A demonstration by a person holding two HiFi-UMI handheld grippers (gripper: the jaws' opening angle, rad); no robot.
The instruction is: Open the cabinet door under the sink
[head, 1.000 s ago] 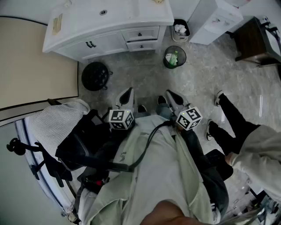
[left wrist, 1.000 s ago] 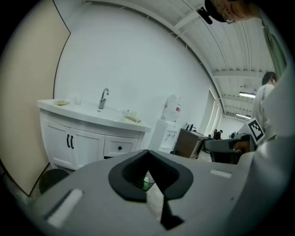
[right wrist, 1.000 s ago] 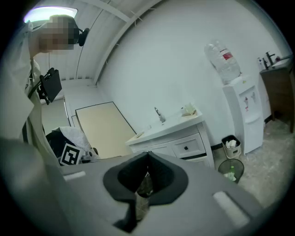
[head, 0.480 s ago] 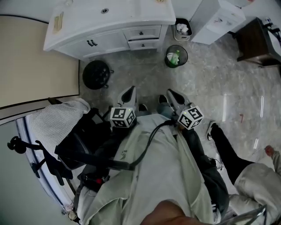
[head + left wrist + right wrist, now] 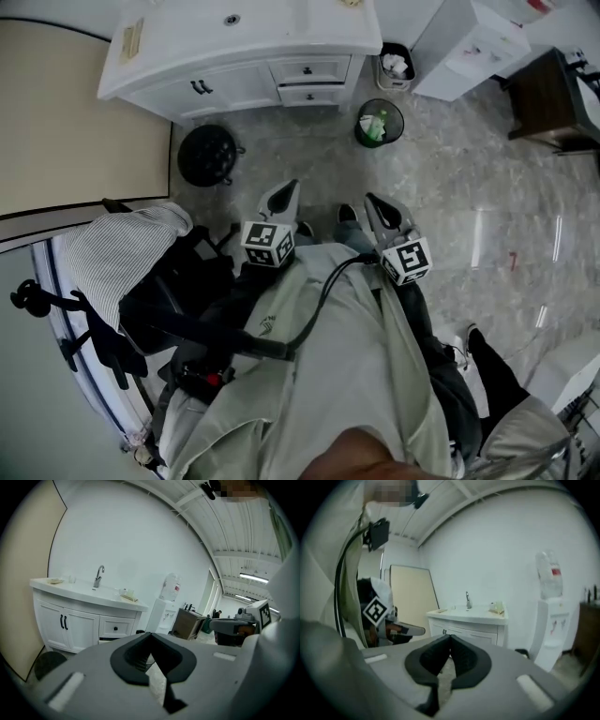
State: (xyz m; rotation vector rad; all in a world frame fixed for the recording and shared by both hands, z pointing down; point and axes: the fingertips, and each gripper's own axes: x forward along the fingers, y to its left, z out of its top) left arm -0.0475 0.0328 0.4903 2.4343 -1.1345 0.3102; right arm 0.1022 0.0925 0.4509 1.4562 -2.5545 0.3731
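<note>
The white vanity cabinet (image 5: 234,89) stands at the far wall, its two doors under the sink closed, with a pair of black handles (image 5: 199,87) where they meet. The left gripper view shows the same doors (image 5: 63,625) below the faucet (image 5: 98,576). My left gripper (image 5: 287,187) and right gripper (image 5: 373,200) hover over the floor well short of the cabinet, both pointing toward it. Each is shut with nothing between its jaws, seen in the left gripper (image 5: 151,635) view and the right gripper (image 5: 450,637) view.
A black round stool (image 5: 206,155) sits on the floor in front of the doors. A mesh bin (image 5: 377,122) and a small white bin (image 5: 395,64) stand right of the drawers (image 5: 309,80). A chair with striped cloth (image 5: 127,253) is at my left, and a bystander's leg (image 5: 487,370) at lower right.
The bystander at the right has walked off toward the lower right. The right gripper has rolled a little about its own axis. Both grippers stay shut in about the same place.
</note>
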